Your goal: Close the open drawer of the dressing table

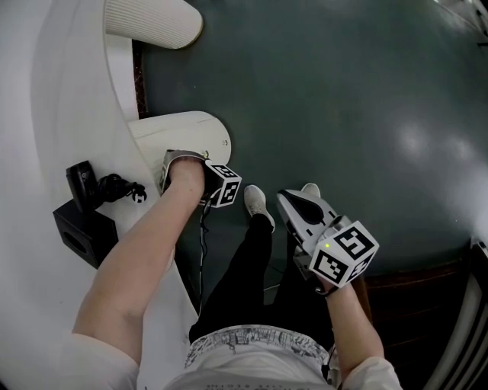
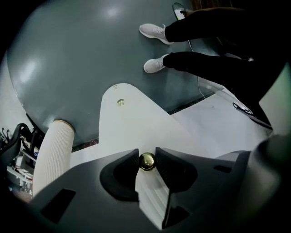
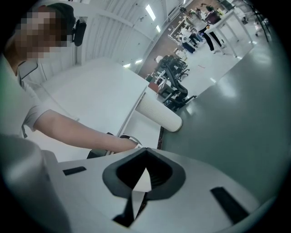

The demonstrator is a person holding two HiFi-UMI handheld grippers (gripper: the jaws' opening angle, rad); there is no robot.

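The white dressing table (image 1: 46,99) runs down the left of the head view. In the left gripper view my left gripper (image 2: 146,157) is shut on a small brass drawer knob (image 2: 146,162), with a pad against each side; the knob sits on a ribbed white drawer front (image 2: 152,195). Beyond it a white rounded panel (image 2: 132,123) with its own small knob (image 2: 120,102) juts out over the floor. My right gripper (image 1: 285,198) hangs over the floor by the person's legs, shut, holding nothing.
A ribbed white cylinder (image 1: 152,19) stands at the table's far end. A black box (image 1: 84,232) and a black device (image 1: 82,185) lie on the tabletop. The person's legs and white shoes (image 1: 258,204) stand on the dark green floor (image 1: 343,99); a cable (image 1: 201,251) hangs by the table.
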